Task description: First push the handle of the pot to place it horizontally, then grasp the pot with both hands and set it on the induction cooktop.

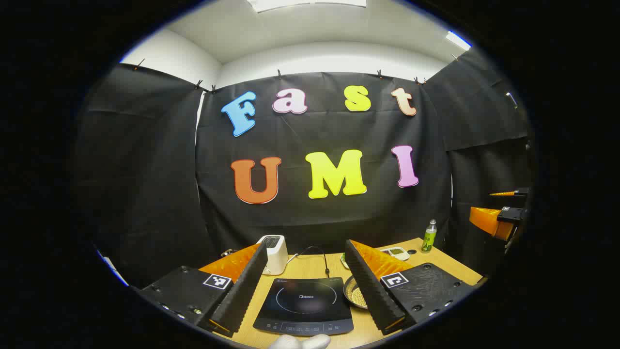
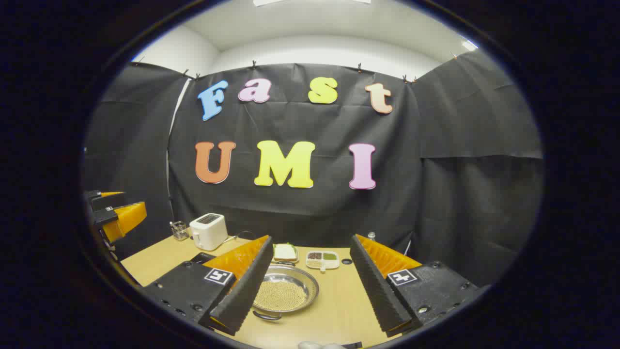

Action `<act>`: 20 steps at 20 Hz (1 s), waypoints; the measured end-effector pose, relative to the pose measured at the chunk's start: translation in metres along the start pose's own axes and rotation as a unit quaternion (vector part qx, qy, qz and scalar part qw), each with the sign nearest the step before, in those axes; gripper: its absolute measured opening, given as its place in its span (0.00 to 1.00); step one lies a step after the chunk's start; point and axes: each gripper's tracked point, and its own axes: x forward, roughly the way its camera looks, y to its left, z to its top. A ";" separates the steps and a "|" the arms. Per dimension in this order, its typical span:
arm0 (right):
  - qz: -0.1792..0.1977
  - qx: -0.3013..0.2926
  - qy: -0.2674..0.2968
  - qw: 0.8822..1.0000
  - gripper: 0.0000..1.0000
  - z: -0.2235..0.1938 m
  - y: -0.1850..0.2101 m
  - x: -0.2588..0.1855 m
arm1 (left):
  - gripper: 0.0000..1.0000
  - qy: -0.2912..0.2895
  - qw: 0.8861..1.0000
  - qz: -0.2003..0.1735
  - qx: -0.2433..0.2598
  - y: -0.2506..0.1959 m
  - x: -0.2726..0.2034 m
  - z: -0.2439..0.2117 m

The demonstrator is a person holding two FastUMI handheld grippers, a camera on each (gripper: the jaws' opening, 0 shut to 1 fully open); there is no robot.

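Toaster point(image 2: 209, 230) stands far on the left of the counter point(image 2: 339, 305), close to the black wall, out of the working space. Next comes the induction cooktop point(image 1: 304, 305), lying flat with nothing on its glass, so it seems ready to receive the pot. The left claw point(image 1: 305, 291) hovers above it with its fingers spread wide and gripping nothing.

To the right of the cooktop, just beside it, sits the pot point(image 2: 285, 293), a shallow metal pan filled with small pale grains. One small handle point(image 2: 266, 316) shows at its near rim, pointing toward the camera; I think this is why the push must come first. The right claw point(image 2: 310, 291) hangs over the pot, also released and empty, the pot lying between its two fingers. Behind the pot are a small divided dish point(image 2: 323, 259) and a sandwich point(image 2: 285, 252).
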 end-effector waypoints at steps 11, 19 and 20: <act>0.003 -0.007 0.009 1.000 1.00 -0.005 0.008 0.008 | 0.96 -0.001 1.000 0.005 0.002 0.007 0.003 -0.004; 0.018 -0.003 0.015 1.000 0.98 -0.008 0.019 0.009 | 0.96 0.000 1.000 0.008 0.003 0.012 0.001 -0.008; 0.029 0.001 0.018 0.999 0.90 -0.010 0.025 0.010 | 0.96 -0.001 1.000 0.009 0.003 0.013 0.000 -0.008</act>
